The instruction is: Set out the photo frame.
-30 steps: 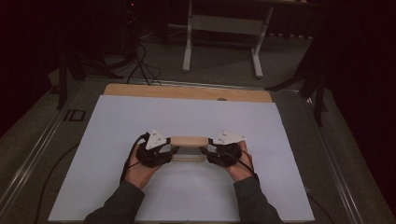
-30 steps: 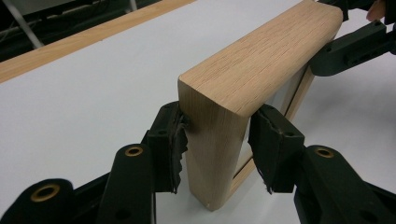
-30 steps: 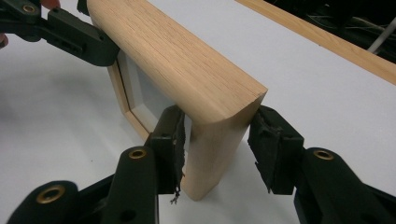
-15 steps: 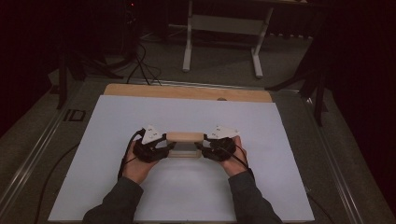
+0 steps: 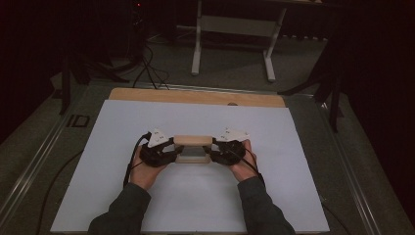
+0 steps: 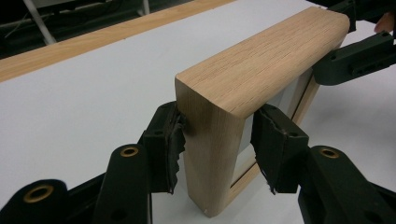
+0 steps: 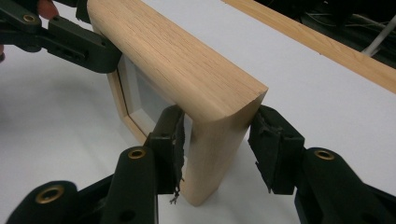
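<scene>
Frame-setting step: my left tongs (image 6: pixel 217 149) and right tongs (image 7: pixel 215 149) straddle wooden picture frame (image 5: pixel 193 149) ends mid-desk (image 5: pixel 293 196), left jaws just been opening, right pads loose; next: withdraw outward without tipping it.

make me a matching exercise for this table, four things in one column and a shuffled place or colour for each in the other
Things
1. wooden picture frame
2. white table cover
3. left hand-held gripper
4. wooden strip

Place or colour
a. runs along the table's far edge
b. white, spread under everything
c. straddles the frame's left end in the high view
d. light oak, standing on its edge between both grippers

Pairs: 1-d, 2-b, 3-c, 4-a
</scene>
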Available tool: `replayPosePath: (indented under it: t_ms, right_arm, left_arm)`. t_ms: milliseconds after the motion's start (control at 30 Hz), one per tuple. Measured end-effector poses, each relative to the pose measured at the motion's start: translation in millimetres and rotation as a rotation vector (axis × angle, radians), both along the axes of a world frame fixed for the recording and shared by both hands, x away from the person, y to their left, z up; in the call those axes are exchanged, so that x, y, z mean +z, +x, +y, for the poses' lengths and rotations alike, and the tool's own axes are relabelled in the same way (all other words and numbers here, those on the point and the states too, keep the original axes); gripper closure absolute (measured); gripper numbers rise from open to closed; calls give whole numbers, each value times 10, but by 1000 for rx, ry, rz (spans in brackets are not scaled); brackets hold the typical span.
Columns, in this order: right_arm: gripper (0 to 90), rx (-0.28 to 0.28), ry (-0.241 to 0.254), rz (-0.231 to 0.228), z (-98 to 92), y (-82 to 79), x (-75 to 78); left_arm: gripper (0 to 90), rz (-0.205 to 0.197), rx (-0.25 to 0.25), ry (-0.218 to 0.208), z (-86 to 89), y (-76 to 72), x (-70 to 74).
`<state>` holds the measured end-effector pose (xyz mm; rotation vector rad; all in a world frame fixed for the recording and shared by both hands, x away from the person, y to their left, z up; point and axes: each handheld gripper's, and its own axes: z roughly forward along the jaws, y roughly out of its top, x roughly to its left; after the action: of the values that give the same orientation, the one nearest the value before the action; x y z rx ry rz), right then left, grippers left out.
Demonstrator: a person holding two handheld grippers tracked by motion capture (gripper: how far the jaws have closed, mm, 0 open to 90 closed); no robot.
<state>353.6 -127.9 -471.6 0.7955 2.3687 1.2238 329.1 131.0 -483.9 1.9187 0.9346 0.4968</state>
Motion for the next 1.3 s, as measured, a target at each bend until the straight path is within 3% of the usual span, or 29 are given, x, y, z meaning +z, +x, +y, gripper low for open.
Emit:
replayPosePath:
  t_ms: [333,667,1300]
  right_arm:
    - [545,-22,31,7,-2,60,-34]
    - [551,-30,7,16,13,95,-69]
    - [543,-46,16,50,23,204,-81]
  left_arm:
    - [500,3,33,-46,-19,72,-46]
    - [503,29,42,-44,-21,112,-88]
    - [508,76,78,-60,-39,165,-139]
